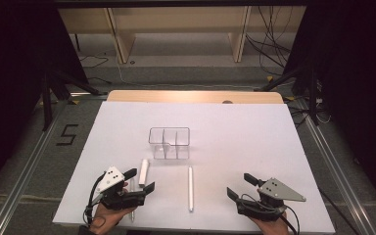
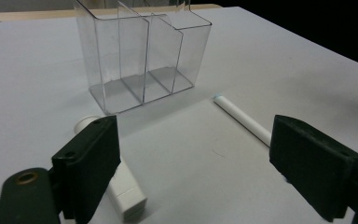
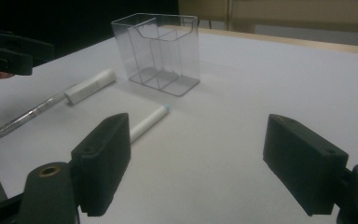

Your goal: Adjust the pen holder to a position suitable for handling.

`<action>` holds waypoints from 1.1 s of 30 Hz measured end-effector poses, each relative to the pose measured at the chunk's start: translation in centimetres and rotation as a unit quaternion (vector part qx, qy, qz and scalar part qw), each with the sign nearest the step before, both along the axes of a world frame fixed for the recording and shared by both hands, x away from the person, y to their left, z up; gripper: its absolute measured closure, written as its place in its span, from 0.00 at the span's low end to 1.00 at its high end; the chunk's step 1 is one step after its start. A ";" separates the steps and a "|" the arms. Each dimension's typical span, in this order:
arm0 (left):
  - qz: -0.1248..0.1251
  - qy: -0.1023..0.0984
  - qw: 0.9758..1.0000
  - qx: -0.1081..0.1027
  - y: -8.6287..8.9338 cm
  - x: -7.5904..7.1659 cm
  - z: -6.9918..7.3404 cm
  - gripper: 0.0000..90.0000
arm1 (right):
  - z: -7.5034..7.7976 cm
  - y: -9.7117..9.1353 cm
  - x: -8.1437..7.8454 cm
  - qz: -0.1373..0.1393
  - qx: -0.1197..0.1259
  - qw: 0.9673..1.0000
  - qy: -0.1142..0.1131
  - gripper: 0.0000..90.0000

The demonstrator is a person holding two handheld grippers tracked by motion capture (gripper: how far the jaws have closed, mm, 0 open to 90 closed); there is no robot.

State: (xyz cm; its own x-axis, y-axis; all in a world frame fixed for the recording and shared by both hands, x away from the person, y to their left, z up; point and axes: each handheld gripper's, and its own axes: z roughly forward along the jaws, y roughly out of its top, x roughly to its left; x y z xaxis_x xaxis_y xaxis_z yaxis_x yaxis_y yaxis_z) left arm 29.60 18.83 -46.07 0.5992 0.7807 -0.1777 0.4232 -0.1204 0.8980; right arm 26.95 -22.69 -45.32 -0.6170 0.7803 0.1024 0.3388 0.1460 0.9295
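White sheet covering a wooden table [image 1: 127, 95], dark room all around, shelving and cables on the floor behind.

From the high view I count one clear plastic organizer [image 1: 169, 143] with three compartments, standing upright about the middle of the sheet. Just off its 7 o'clock corner lies one short white tube [image 1: 143, 172]. One long white marker [image 1: 190, 188] lies at 6 o'clock from the organizer, running near-to-far. One thin clear pen [image 1: 131, 198] sits beside the tube, partly under the left gripper [image 1: 140, 179]. That gripper is at the sheet's 7 o'clock, jaws spread wide with nothing between them, right by the tube. The right gripper [image 1: 239, 185] is at 5 o'clock, jaws also wide apart and empty, well apart from the marker.

Left gripper view: both black jaws gape open, nothing held. The tube [image 2: 126, 196] lies at 7 o'clock, partly behind the left-hand jaw. The marker [image 2: 242, 120] is at 3 o'clock, the organizer [image 2: 142, 56] at 12.

Right gripper view: jaws wide, nothing in them. The marker [image 3: 149, 122] pokes out from behind the left-hand jaw, organizer [image 3: 161, 53] at 12 o'clock, tube [image 3: 89, 86] and pen [image 3: 25, 119] at 10, the other gripper at the 9 o'clock edge.
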 end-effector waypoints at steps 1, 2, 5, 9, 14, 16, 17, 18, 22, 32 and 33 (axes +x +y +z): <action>0.000 0.000 1.000 0.000 0.0 0.0 0.0 0.17 | 0.0 0.0 0.0 0.000 -0.002 1.000 0.001 0.27; 0.000 0.001 1.000 0.002 0.0 0.0 0.0 0.17 | 0.0 0.0 0.0 0.001 -0.003 1.000 0.001 0.27; -0.001 0.002 1.000 0.005 0.0 0.0 0.0 0.17 | 0.0 0.1 0.0 0.001 -0.005 1.000 0.001 0.27; -0.001 0.013 1.000 0.008 -0.1 0.2 0.0 0.17 | -0.1 0.1 0.0 0.001 -0.005 1.000 0.003 0.27; 0.000 0.030 1.000 0.005 0.1 0.6 0.3 0.17 | 0.0 0.0 0.1 -0.001 -0.006 1.000 0.003 0.27; 0.002 0.034 0.999 0.007 0.2 0.9 0.4 0.18 | 0.0 0.0 0.1 -0.002 -0.008 1.000 0.004 0.27; 0.003 0.037 0.999 0.009 0.2 1.0 0.5 0.18 | 0.0 0.0 0.1 -0.003 -0.008 1.000 0.004 0.27; 0.004 0.040 0.999 0.012 0.1 1.3 0.7 0.18 | 0.0 0.0 0.1 -0.003 -0.007 1.000 0.005 0.27; 0.006 0.046 0.999 0.023 0.0 1.9 1.0 0.18 | 0.0 0.0 0.1 -0.002 -0.009 1.000 0.004 0.27; 0.054 0.060 0.996 0.026 1.1 4.7 1.9 0.18 | 0.1 0.0 0.0 -0.002 -0.010 1.000 0.005 0.27; 0.056 0.065 0.996 0.031 1.2 4.9 2.0 0.19 | 0.1 0.0 0.0 -0.003 -0.010 1.000 0.005 0.27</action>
State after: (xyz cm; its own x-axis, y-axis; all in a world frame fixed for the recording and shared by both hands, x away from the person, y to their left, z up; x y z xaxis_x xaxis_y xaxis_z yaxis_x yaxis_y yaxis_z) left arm 34.51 20.01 -44.11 0.4833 0.8529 -0.1974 0.5497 -0.1201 0.8267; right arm 26.99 -22.69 -45.25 -0.6118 0.7854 0.0937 0.3495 0.1622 0.9228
